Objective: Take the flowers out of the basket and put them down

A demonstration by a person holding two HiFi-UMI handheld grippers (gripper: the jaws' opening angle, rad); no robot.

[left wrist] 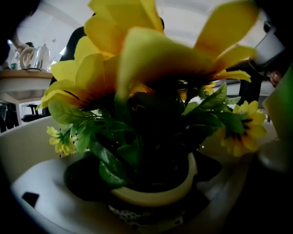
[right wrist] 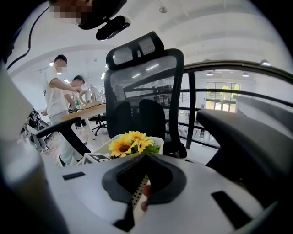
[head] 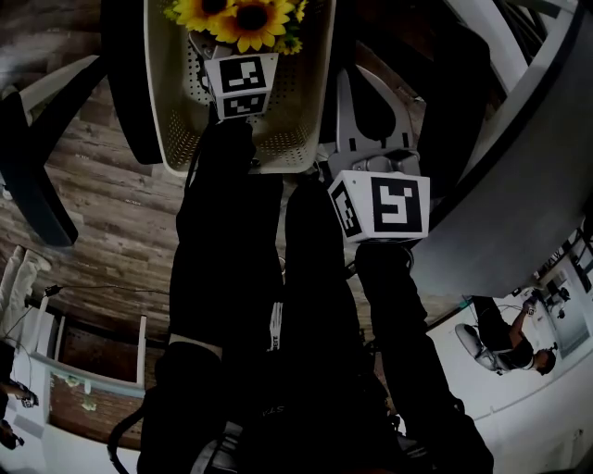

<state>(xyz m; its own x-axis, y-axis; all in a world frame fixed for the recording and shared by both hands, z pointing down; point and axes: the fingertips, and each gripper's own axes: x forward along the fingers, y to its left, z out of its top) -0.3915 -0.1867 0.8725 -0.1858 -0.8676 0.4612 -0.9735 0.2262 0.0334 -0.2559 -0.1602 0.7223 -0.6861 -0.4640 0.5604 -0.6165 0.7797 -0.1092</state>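
Wood floor (head: 102,213) lay below the basket (head: 171,111).
Inside it, left tongs (left wrist: 146,183) pinched the pot (left wrist: 183,185) of flowers (left wrist: 137,59); right tongs (right wrist: 142,192) clamped the basket wall; lifting straight up would best clear the rim.

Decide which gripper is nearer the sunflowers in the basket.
Left. The left gripper reaches into the basket with the sunflowers between its jaws. The right gripper is at the basket's rim, jaws closed on its perforated wall, the sunflowers beyond it.
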